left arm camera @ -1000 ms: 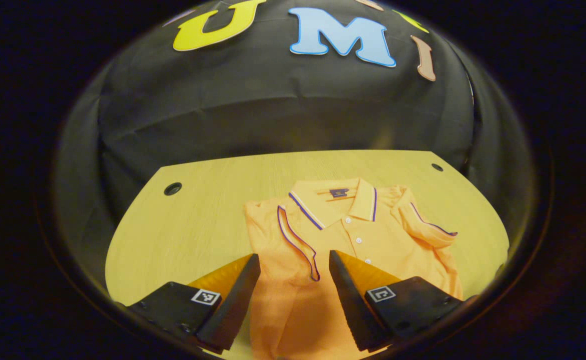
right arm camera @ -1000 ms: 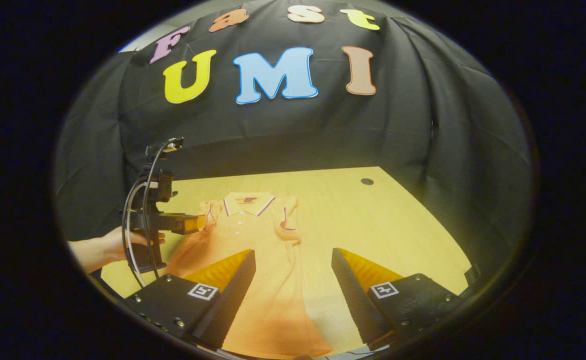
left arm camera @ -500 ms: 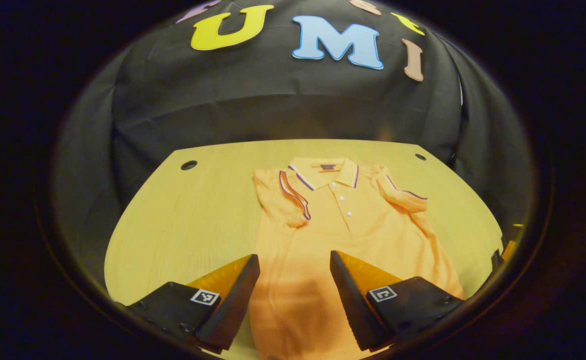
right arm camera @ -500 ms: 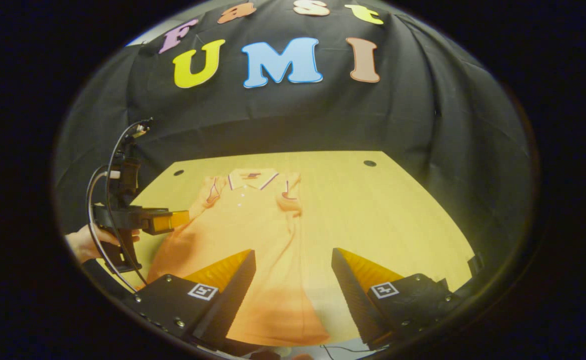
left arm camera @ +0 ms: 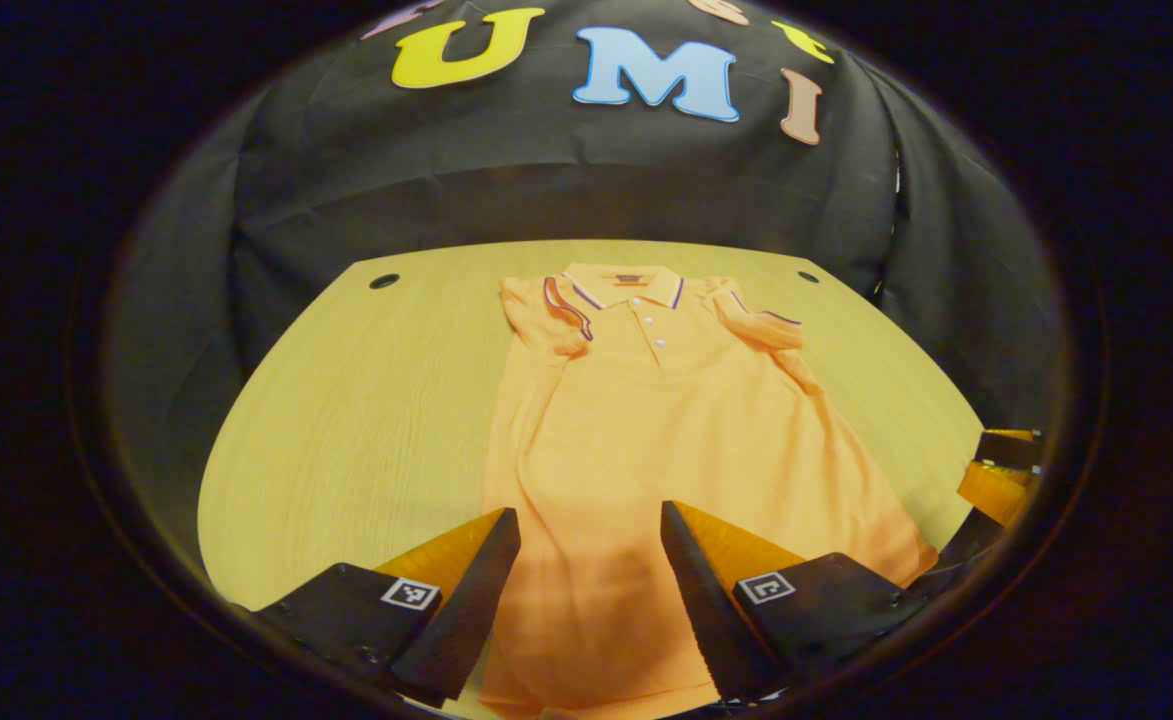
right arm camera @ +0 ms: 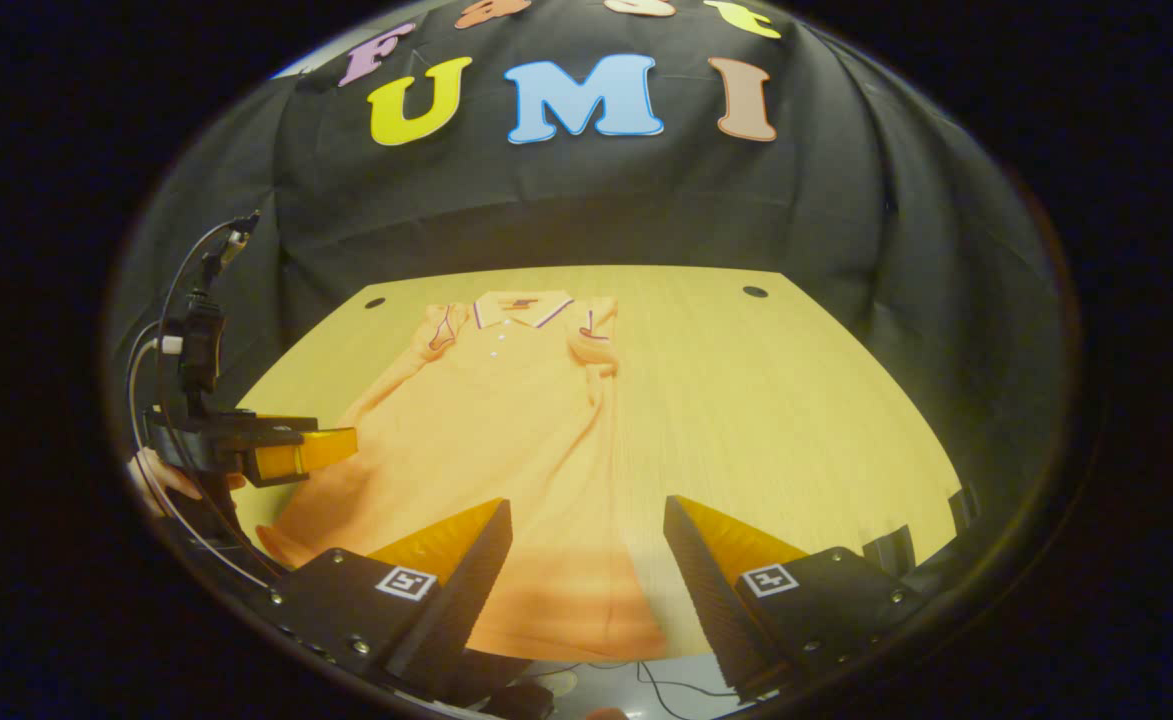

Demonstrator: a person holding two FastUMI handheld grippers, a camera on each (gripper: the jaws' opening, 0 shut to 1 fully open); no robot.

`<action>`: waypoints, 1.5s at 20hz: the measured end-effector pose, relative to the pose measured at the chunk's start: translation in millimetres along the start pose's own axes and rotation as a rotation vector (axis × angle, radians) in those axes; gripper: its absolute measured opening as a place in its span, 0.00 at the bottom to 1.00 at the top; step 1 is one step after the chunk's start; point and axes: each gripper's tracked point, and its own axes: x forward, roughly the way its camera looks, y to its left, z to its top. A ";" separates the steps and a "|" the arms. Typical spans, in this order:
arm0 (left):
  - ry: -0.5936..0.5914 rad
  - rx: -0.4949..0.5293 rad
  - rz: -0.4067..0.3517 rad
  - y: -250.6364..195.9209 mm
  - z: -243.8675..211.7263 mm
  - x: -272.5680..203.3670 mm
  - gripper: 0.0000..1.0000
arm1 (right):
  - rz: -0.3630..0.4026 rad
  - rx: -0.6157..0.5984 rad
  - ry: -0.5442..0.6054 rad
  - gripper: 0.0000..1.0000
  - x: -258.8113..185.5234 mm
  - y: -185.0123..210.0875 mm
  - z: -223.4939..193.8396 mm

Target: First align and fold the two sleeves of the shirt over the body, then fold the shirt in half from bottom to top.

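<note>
Shirt (left arm camera: 666,440): flat on the table (left arm camera: 346,420), collar at the far edge.
Sleeves (left arm camera: 566,315): both folded over the body (done).
Left: folding bottom to top.
Left gripper (left arm camera: 586,590): spread open, empty, above the hem.
Right gripper (right arm camera: 586,590): the same.

Both grippers are hanging open, gripping nothing.

The left gripper (left arm camera: 586,590) is holding its fingers wide apart; from the right gripper view it (right arm camera: 331,450) is pointing sideways, a hand (right arm camera: 151,475) grasping its handle. The right gripper (right arm camera: 586,590) is spreading its fingers equally wide.
</note>
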 end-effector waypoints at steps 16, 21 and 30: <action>0.042 0.045 0.019 10.6 -82.4 -78.4 0.93 | -0.018 -0.045 0.152 0.95 1.4 -5.4 -85.7; 0.068 0.023 0.021 21.6 -107.9 -87.4 0.93 | -0.035 -0.047 0.180 0.95 4.4 -11.8 -101.8; 0.089 0.027 0.050 19.8 -133.8 -77.7 0.94 | -0.035 -0.044 0.184 0.95 4.9 -10.0 -115.0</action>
